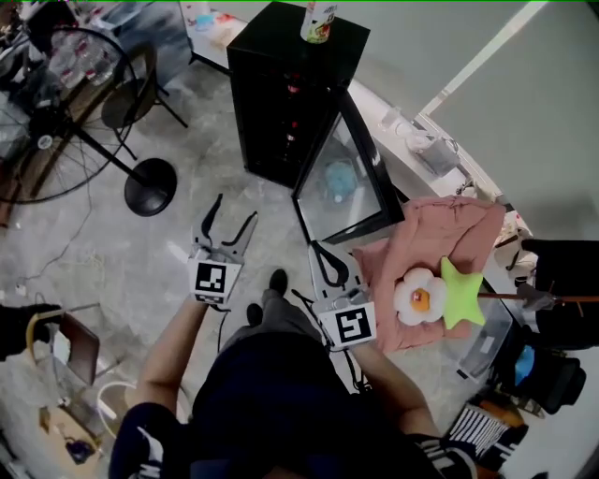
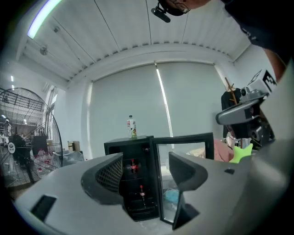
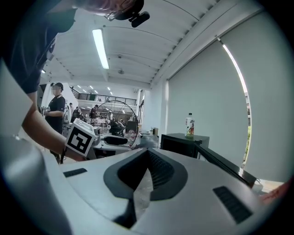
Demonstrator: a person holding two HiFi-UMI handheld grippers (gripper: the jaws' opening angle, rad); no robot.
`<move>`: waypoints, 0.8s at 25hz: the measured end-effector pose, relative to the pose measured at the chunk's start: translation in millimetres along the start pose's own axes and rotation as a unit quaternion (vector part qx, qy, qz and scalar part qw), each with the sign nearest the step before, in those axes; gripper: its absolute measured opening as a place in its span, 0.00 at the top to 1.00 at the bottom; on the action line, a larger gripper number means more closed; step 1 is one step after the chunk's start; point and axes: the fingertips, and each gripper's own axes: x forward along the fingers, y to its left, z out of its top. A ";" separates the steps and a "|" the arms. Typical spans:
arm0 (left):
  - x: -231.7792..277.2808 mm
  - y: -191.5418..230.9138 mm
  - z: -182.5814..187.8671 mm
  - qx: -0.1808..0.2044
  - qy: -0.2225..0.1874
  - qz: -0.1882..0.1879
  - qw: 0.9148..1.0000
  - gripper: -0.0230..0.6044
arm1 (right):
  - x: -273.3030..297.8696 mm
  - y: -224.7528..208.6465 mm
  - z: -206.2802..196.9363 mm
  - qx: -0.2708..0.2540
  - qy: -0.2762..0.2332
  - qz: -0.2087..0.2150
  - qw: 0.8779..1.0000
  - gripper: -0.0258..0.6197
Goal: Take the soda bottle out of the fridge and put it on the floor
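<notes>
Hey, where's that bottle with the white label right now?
The bottle stands upright on top of the black fridge, at the top centre of the head view, behind the fridge's open glass door.

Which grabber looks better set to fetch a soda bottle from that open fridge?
Left. The left gripper is open and aimed straight into the fridge, with the soda bottles showing between its jaws. The right gripper is shut and sits by the glass door.

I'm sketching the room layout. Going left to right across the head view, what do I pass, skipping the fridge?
From the left: fan → left gripper → right gripper → egg toy → star toy.
</notes>
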 end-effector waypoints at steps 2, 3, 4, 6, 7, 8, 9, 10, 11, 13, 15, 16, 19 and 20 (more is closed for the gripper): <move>25.7 9.0 -1.0 0.000 0.002 -0.001 1.000 0.47 | 19.6 -14.7 -2.3 0.006 0.002 -0.003 1.000 0.93; 40.1 13.5 -1.4 0.001 0.004 0.000 1.000 0.47 | 29.4 -23.0 -3.4 0.010 0.004 -0.004 1.000 0.93; 55.6 17.6 -1.7 0.002 0.006 0.000 1.000 0.47 | 39.2 -31.7 -4.5 0.012 0.005 -0.005 1.000 0.93; 86.6 25.6 -1.5 0.004 0.008 -0.003 1.000 0.47 | 58.5 -47.0 -6.2 0.015 0.008 -0.005 1.000 0.93; 101.2 30.0 -2.0 0.005 0.008 -0.005 1.000 0.47 | 68.0 -53.2 -6.8 0.017 0.009 -0.006 1.000 0.93; 115.2 34.3 -3.6 0.006 0.010 -0.007 1.000 0.47 | 76.8 -58.5 -7.4 0.017 0.010 -0.008 1.000 0.93; 128.3 38.2 -6.3 0.007 0.013 -0.010 1.000 0.47 | 84.8 -63.3 -8.0 0.017 0.010 -0.011 1.000 0.93; 140.8 41.8 -9.9 0.007 0.015 -0.014 1.000 0.47 | 92.4 -67.5 -8.7 0.017 0.011 -0.015 1.000 0.93; 153.0 45.4 -13.9 0.008 0.017 -0.019 1.000 0.47 | 99.9 -71.6 -9.4 0.017 0.013 -0.021 1.000 0.93; 178.0 53.6 -22.4 0.011 0.020 -0.031 0.999 0.47 | 115.5 -79.7 -10.7 0.019 0.018 -0.037 0.999 0.93; 205.6 64.4 -30.7 0.013 0.023 -0.044 0.999 0.47 | 132.6 -88.6 -12.1 0.022 0.025 -0.056 0.998 0.93; 220.4 70.6 -35.8 0.015 0.026 -0.049 0.998 0.47 | 142.0 -92.9 -12.7 0.022 0.027 -0.067 0.997 0.93; 263.0 88.0 -59.0 0.014 0.038 -0.068 0.997 0.47 | 171.4 -100.8 -15.9 0.022 0.036 -0.103 0.994 0.93; 276.7 93.1 -68.6 0.016 0.042 -0.076 0.996 0.47 | 181.7 -102.6 -17.2 0.027 0.038 -0.118 0.992 0.93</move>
